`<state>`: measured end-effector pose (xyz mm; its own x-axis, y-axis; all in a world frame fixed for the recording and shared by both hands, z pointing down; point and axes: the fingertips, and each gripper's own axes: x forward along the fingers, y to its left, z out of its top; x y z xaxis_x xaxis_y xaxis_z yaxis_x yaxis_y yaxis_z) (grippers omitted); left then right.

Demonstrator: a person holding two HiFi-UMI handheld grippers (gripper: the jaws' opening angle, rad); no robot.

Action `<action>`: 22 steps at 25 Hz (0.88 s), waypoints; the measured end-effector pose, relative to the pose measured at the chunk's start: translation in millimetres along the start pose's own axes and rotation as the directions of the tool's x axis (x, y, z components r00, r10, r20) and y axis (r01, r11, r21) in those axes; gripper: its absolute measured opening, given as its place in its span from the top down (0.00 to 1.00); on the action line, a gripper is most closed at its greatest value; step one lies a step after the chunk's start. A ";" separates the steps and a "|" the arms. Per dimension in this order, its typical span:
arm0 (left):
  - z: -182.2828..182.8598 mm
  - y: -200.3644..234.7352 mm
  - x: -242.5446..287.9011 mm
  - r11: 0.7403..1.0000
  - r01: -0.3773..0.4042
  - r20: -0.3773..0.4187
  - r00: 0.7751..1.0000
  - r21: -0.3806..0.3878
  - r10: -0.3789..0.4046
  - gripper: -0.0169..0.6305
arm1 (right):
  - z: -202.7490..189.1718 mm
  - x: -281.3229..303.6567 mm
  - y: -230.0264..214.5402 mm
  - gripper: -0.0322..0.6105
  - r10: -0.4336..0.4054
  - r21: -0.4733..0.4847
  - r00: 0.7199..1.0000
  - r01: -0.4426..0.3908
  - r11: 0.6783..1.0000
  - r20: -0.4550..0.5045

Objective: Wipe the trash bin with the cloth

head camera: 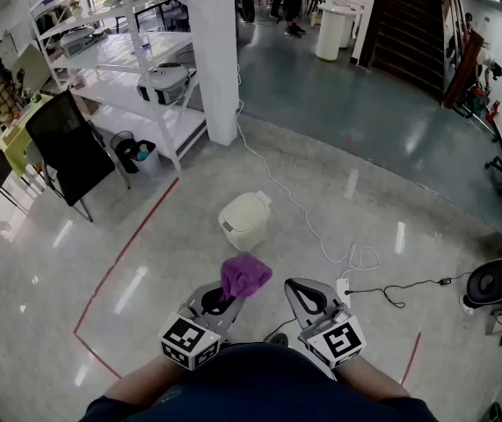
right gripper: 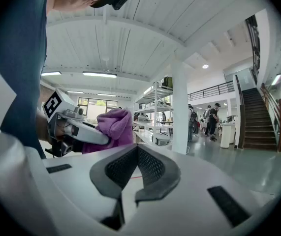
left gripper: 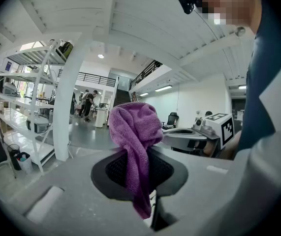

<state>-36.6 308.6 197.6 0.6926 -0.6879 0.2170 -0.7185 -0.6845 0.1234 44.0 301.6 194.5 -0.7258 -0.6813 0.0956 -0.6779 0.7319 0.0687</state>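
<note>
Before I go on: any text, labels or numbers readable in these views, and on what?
No readable text in any view.
Only square marker patterns, no letters: marker cubes on left tool and right tool.
No label visible: trash bin, cloth.
Too small to read: shelf items.

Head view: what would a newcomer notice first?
The purple cloth, pinched in the left gripper at bottom centre. Next, the cream trash bin on the floor just ahead, with the cloth not touching it. The right gripper is empty.
</note>
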 end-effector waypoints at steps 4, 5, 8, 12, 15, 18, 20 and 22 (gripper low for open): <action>0.9 -2.4 -0.2 1.000 -0.005 0.001 1.000 0.003 0.005 0.89 | -2.0 -4.1 -2.0 0.94 0.000 0.001 1.000 0.000 1.000 -0.008; 1.0 -2.1 -0.1 1.000 -0.005 0.000 1.000 0.002 0.005 0.89 | -2.2 -3.4 -2.1 0.94 0.000 0.001 1.000 0.000 1.000 -0.007; 0.2 -2.6 -0.2 1.000 -0.004 0.000 1.000 0.004 0.004 0.89 | -1.6 -2.5 -1.1 0.94 0.001 0.007 1.000 -0.001 1.000 -0.011; 0.1 -5.1 2.7 1.000 -0.003 -0.004 1.000 0.000 0.003 0.89 | 2.0 -2.2 -1.0 0.94 0.014 0.008 0.999 -0.014 1.000 -0.039; 1.0 -4.4 6.0 1.000 -0.005 -0.009 1.000 0.002 0.005 0.89 | 1.8 -0.8 -4.5 0.93 0.017 0.012 1.000 -0.017 1.000 0.010; 0.3 -4.4 11.3 1.000 -0.010 -0.010 1.000 0.005 0.010 0.89 | -1.0 -2.0 -10.1 0.93 0.014 0.018 1.000 -0.014 1.000 0.014; 0.8 -5.5 17.7 1.000 -0.012 -0.011 1.000 0.009 0.012 0.89 | -2.7 -3.6 -17.0 0.93 0.011 0.022 1.000 -0.011 1.000 0.013; 3.8 -7.6 24.9 1.000 -0.014 -0.013 1.000 0.014 0.014 0.89 | -3.1 -6.2 -25.1 0.93 0.012 0.021 1.000 -0.012 1.000 0.007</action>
<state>-13.6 295.8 198.3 0.6816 -0.6943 0.2308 -0.7270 -0.6782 0.1070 65.9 287.5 195.3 -0.7344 -0.6728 0.0897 -0.6717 0.7394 0.0466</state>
